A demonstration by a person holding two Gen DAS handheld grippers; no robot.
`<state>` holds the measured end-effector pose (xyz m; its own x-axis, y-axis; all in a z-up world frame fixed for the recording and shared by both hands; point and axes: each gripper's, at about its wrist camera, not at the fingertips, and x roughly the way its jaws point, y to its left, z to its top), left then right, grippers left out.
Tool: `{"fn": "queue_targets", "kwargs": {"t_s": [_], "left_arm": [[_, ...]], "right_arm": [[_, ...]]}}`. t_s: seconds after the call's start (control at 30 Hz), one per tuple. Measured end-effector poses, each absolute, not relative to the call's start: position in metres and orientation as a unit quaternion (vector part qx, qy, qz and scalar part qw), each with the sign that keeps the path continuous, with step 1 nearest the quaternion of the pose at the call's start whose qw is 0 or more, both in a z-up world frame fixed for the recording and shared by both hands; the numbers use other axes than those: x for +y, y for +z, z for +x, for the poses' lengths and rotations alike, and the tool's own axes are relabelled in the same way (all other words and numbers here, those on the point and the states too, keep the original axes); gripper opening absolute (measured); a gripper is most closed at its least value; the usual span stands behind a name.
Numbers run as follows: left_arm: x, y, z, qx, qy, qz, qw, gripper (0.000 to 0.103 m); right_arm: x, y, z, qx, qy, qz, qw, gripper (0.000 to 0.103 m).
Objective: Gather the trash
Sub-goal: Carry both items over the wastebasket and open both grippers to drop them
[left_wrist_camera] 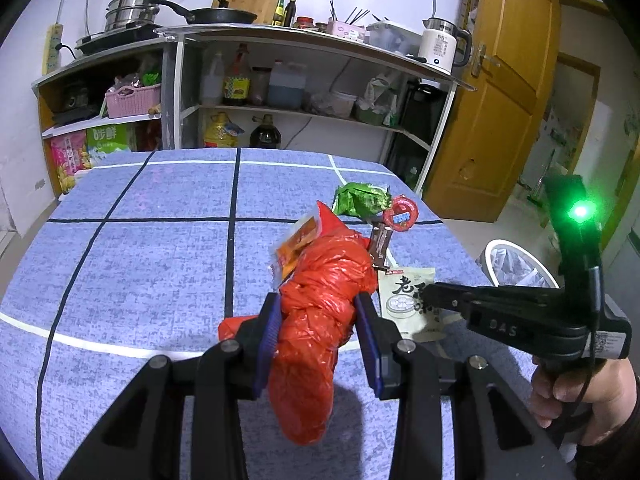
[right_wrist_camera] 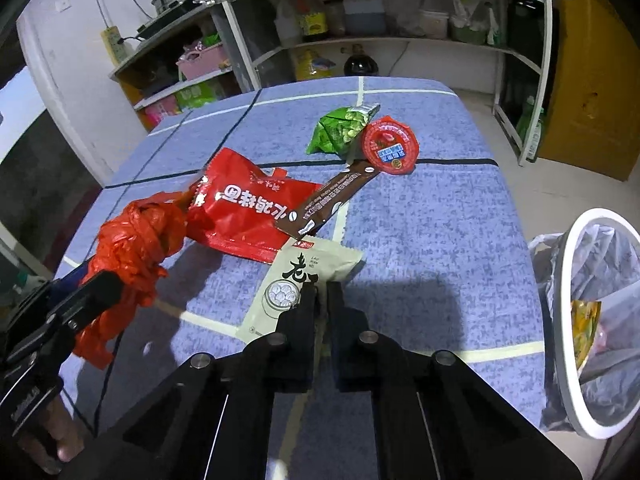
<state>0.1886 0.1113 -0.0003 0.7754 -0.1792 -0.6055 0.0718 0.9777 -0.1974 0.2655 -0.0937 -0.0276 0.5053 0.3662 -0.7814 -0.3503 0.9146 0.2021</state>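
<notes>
Trash sits in a loose cluster on the blue checked worktop (right_wrist_camera: pixel 420 216). The left gripper (left_wrist_camera: pixel 316 320) has its jaws pressed into a knotted red plastic bag (left_wrist_camera: pixel 320 300), whose tail hangs free below. The right gripper (right_wrist_camera: pixel 320 296) has its jaws nearly closed on the edge of a pale dumpling packet (right_wrist_camera: pixel 304 276); I cannot tell for certain that the film is pinched. Thin, slick film could slip out if the grip is shallow, and the packet touches a brown sachet (right_wrist_camera: pixel 332 200) and a red snack pouch (right_wrist_camera: pixel 248 216), so lifting might drag them. The lined white bin (right_wrist_camera: pixel 576 312) beside the worktop holds a yellow wrapper (right_wrist_camera: pixel 586 328)
</notes>
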Motion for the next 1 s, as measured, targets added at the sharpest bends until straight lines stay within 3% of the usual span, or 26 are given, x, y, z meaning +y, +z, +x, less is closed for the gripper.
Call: {"fn": "queue_targets", "kwargs": {"t_s": [0.5, 1.0], "left_arm": [[0.071, 0.016, 0.189, 0.316, -0.105, -0.083, 0.939, 0.039], [-0.054, 0.031, 0.213, 0.32, -0.208, -0.057, 0.922, 0.039]], "right_arm": [[-0.163, 0.005, 0.246, 0.414, 0.208, 0.059, 0.884, 0.005], [-0.304, 0.011, 0.237, 0.395, 0.13, 0.111, 0.903, 0.005]]}}
